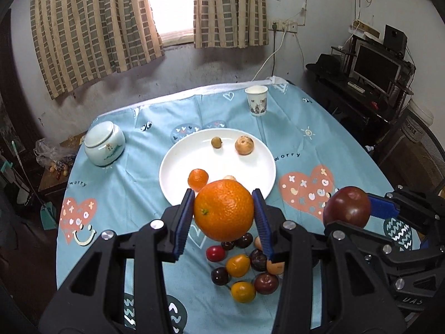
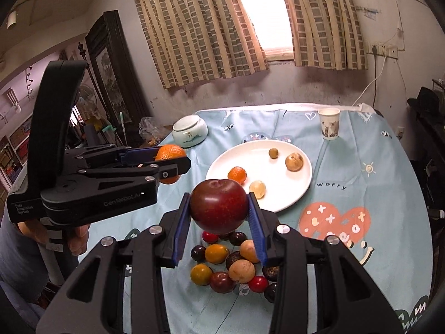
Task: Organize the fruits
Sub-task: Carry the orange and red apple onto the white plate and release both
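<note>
Left tongs [image 1: 224,213] are clamped on the orange [image 1: 224,210]. Right tongs [image 2: 219,211] are clamped on the dark red plum [image 2: 219,206]. Both are above the counter [image 2: 375,194].

Daylight is admitted through the overexposed window [image 1: 169,2] between the curtains [image 1: 91,25]; the room is left dim, edges are bent and darkened by fisheye distortion

Tablecloth [image 1: 289,128]: the word "worry" printed in dark letters to the right of the white plate [image 1: 258,178], and again at the near left by a pink heart.
Left gripper [image 2: 178,164]: "Gen Robot.AI" on its black side; small white lettering on its rear block, too small to read surely.
</note>
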{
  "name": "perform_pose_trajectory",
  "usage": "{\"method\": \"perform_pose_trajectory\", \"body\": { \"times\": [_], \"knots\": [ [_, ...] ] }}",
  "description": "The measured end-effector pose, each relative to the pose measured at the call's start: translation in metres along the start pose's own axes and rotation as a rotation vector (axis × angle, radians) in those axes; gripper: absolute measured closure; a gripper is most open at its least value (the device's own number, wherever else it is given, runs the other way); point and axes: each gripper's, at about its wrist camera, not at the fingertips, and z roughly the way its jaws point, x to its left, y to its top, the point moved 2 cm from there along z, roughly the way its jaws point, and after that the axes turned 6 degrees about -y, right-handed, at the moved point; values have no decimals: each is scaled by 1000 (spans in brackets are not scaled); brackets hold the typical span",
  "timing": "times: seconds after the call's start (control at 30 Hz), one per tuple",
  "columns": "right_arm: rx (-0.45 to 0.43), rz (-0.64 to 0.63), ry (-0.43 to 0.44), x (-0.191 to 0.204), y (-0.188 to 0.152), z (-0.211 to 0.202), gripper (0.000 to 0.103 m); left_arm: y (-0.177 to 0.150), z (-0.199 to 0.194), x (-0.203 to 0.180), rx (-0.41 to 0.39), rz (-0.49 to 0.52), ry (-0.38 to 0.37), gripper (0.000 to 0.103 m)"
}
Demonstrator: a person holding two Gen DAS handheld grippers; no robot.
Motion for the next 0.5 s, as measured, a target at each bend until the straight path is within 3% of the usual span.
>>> {"method": "perform_pose_trajectory", "body": {
  "times": [0.5],
  "knots": [
    [155,57,-4,-23,-26,62,63,-14,69,32,133,-73,7,60]
  ]
}}
